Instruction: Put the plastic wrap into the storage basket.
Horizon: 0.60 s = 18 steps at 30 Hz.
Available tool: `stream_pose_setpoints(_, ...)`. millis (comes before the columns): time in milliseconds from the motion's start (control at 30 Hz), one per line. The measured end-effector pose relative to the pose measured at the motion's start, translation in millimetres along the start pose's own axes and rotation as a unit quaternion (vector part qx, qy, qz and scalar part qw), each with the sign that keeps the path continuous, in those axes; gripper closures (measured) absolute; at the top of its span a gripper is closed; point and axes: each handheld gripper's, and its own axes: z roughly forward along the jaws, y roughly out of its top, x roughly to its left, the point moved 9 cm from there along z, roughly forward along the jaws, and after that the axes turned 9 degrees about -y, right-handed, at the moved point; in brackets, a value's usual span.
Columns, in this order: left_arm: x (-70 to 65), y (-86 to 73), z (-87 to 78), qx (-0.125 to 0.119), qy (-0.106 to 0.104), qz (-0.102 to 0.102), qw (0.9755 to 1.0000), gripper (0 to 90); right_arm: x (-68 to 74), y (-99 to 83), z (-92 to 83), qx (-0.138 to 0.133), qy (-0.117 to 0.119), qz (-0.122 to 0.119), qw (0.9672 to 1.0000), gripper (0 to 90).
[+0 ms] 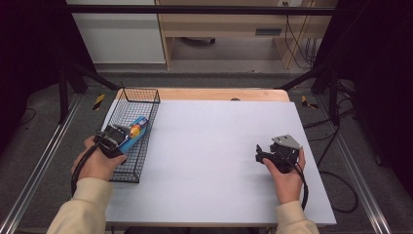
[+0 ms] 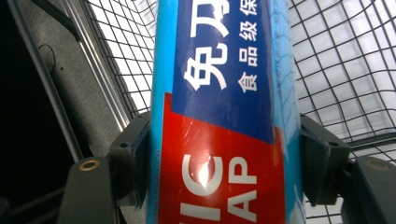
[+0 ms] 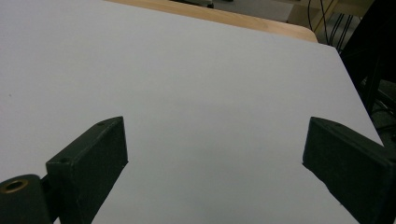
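The person's left hand (image 1: 100, 163) rests at the left edge of the table (image 1: 219, 146), with its left gripper (image 1: 113, 138) reaching into the black wire basket (image 1: 127, 105) that stands along that side. From the left gripper view, the two black jaws are pressed against either side of a long blue box (image 2: 224, 112), with a dark blue and red label bearing white lettering, so the box is firmly clamped between them. From the high view the same blue box (image 1: 134, 134) lies lengthwise inside the basket, roughly at its middle, with an orange and yellow patch at the end nearest the gripper; whether the box is resting on the basket's mesh floor or is lifted slightly off it I cannot tell from here. The basket's mesh walls rise around the box on both sides in the left gripper view. Well apart, over at the right side of the table, the person's right hand (image 1: 285, 178) holds the right gripper (image 1: 263, 152) low above the bare white surface, its grey plate on top and its cable trailing back along the wrist. In the right gripper view its jaws stand wide apart with nothing between them but the white tabletop, and the wooden rim of the table shows at the far edge.
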Motion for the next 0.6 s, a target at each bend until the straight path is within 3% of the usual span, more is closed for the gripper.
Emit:
stream_pose_setpoints(333,0.2,1.9,-0.3,-0.011,0.002,0.005,0.9999,28.8,0.9,-0.5,0.1,0.001,0.002,-0.002,1.0,6.7)
stream_pose_setpoints(600,-0.6,4.4,-6.4,-0.045,0.002,0.008,0.999,20.1,-0.3,-0.6,0.1,0.002,0.0,-0.002,1.0,6.3)
